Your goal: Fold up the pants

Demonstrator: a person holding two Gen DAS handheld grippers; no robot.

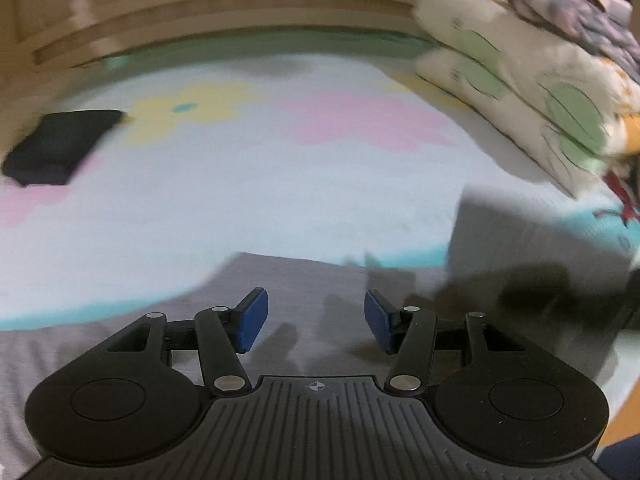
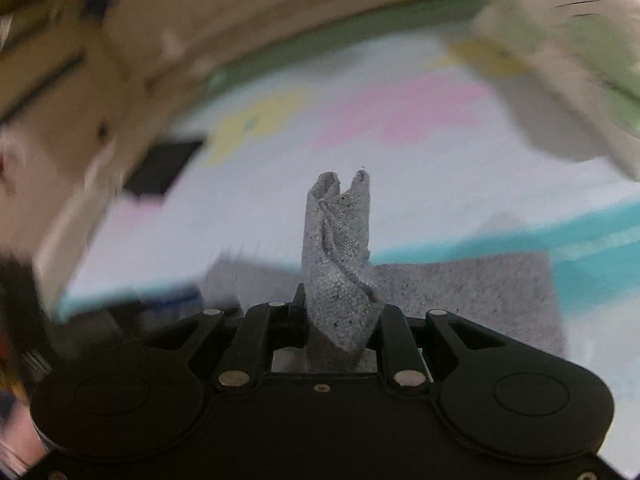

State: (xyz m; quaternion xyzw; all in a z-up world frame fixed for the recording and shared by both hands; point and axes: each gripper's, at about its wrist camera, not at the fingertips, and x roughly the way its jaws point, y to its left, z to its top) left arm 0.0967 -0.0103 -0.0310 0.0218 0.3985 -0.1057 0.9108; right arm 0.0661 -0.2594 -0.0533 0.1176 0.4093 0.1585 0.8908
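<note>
- Spread apart, the jaws of our left gripper (image 1: pixel 316 320) hold nothing; its blue pads (image 1: pixel 251 320) stand clear on either side of a bare gap.
- Beneath that gap we see the grey pants (image 1: pixel 304 280) lying flat on the pastel bedspread (image 1: pixel 280 184), their far edge running just ahead of the pads.
- Pinched together on a bunched fold of the same grey fabric (image 2: pixel 338 256), the jaws of our right gripper (image 2: pixel 340 320) grip it so that the cloth stands up in a twisted column between the fingers.
- Behind that raised fold, in the right wrist view, more of the grey cloth lies flat on the bedspread, reaching to the right of the gripper.
- Taking the bedspread as our landmark: a dark folded item (image 1: pixel 60 146) rests on its far left part, well apart from the pants.
- Stacked pillows with green shapes (image 1: pixel 520 80) sit along its far right side, with a dark patterned cloth (image 1: pixel 576 16) on top of them.
- A wooden headboard or frame (image 1: pixel 224 12) curves along its far edge.
- Both views are blurred, so we cannot tell finer detail of the folds lying on the bedspread.
</note>
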